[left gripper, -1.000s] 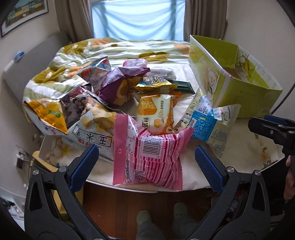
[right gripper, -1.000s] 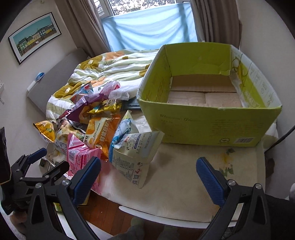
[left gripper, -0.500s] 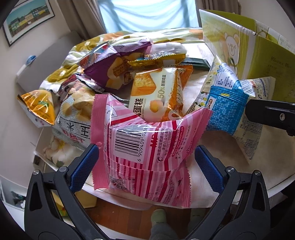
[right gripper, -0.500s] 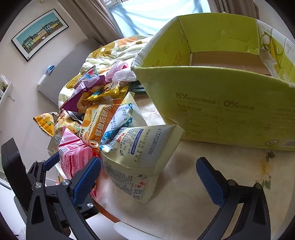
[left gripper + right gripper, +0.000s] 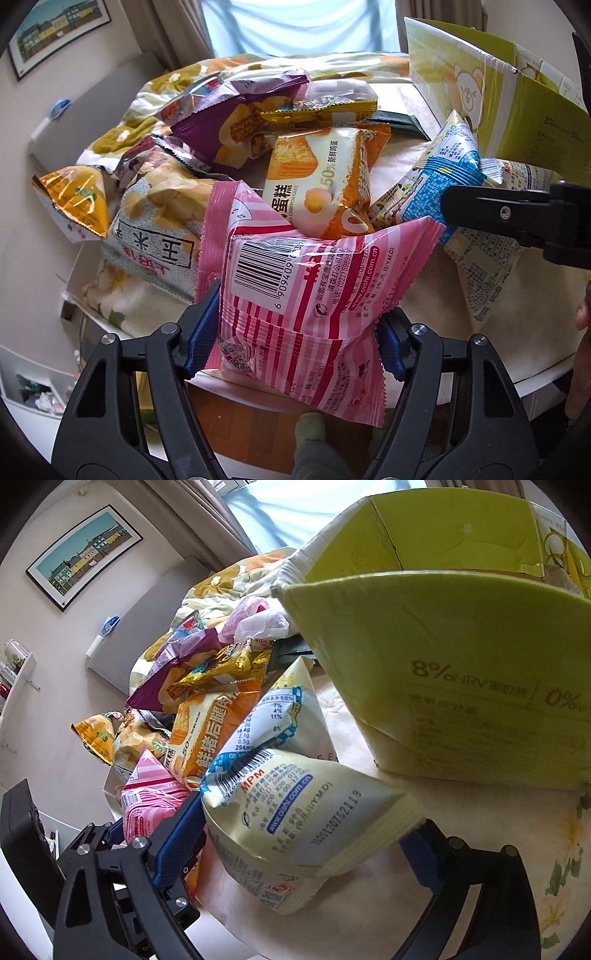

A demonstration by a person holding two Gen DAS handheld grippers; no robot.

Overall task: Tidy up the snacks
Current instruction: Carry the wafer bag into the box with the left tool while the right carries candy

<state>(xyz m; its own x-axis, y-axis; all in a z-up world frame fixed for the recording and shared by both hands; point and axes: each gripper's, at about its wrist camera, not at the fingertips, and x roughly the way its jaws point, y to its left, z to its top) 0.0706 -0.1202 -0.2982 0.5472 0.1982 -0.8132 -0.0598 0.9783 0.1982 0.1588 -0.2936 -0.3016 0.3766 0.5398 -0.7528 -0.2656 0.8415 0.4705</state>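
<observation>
Left gripper [image 5: 297, 341] has just closed, clamping the pink snack bag [image 5: 303, 295]. Right gripper [image 5: 310, 834], closing, grips the cream bag [image 5: 295, 812] beside the green box [image 5: 461, 672].

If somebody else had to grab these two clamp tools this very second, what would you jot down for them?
Left gripper: jaws have just been closing; blue pads now press both sides of the pink striped snack bag at the table's near edge.
Right gripper: jaws have just been closing around the pale yellow and blue snack bag; the left pad touches it, but the right pad is hidden behind the bag, so the grip is unconfirmed.
Green cardboard box: stands open, right of the pile; its floor is hardly visible.
Remaining snacks lie heaped on the table.
Done: nothing visibly boxed.
Left: lift both bags, probably into the box, then the heap.
</observation>
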